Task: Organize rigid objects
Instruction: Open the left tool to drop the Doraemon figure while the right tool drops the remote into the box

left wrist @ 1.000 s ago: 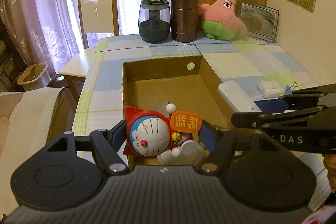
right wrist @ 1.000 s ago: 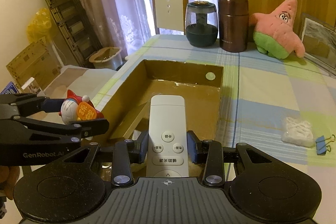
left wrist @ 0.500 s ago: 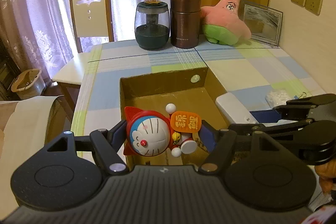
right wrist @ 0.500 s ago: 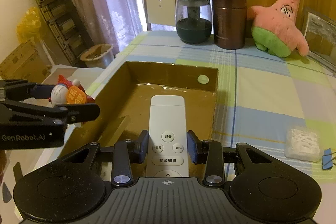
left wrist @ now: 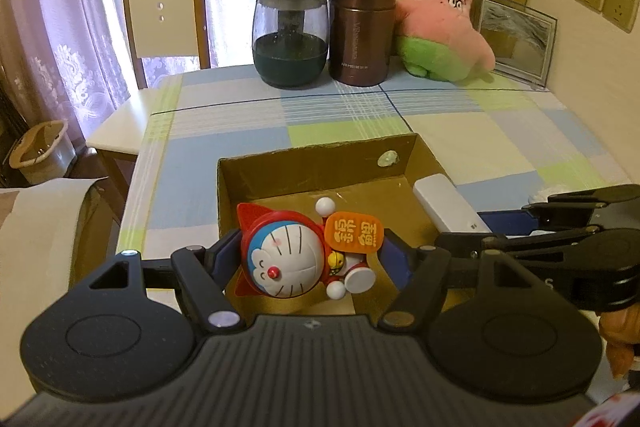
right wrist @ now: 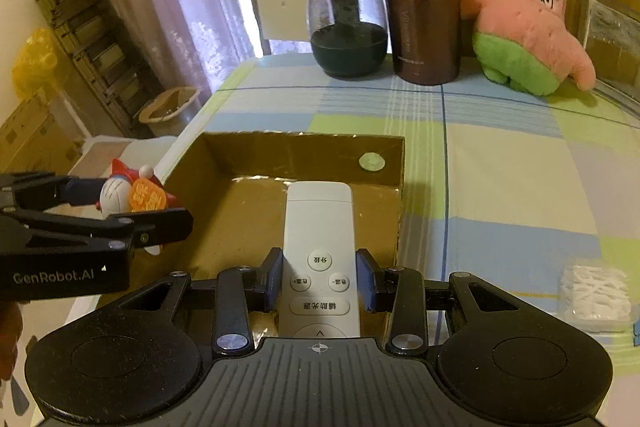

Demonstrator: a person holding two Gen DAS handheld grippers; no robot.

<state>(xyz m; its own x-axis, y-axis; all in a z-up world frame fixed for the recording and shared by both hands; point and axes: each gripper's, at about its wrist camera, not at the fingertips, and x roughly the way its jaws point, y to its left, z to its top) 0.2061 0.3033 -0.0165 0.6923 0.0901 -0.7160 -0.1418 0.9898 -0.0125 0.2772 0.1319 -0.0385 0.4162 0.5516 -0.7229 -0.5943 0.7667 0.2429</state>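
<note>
My left gripper (left wrist: pixel 310 259) is shut on a red and blue Doraemon figure (left wrist: pixel 292 259) and holds it above the near left part of an open cardboard box (left wrist: pixel 320 167). My right gripper (right wrist: pixel 319 275) is shut on a white remote control (right wrist: pixel 319 247) and holds it above the box's (right wrist: pixel 300 151) right side. In the right wrist view the left gripper (right wrist: pixel 132 211) with the figure (right wrist: pixel 132 193) hangs over the box's left wall. In the left wrist view the remote (left wrist: pixel 448 207) sits over the box's right wall. The box floor looks bare.
At the table's far end stand a dark glass jar (left wrist: pixel 290 35), a brown canister (left wrist: pixel 362 27), a pink star plush (left wrist: pixel 444 27) and a picture frame (left wrist: pixel 516 39). A clear packet (right wrist: pixel 596 297) lies right of the box. A chair (left wrist: pixel 164 15) stands behind the table.
Both grippers have risen and drawn back a little from the box while holding their objects. The box now sits lower and farther in both views.
</note>
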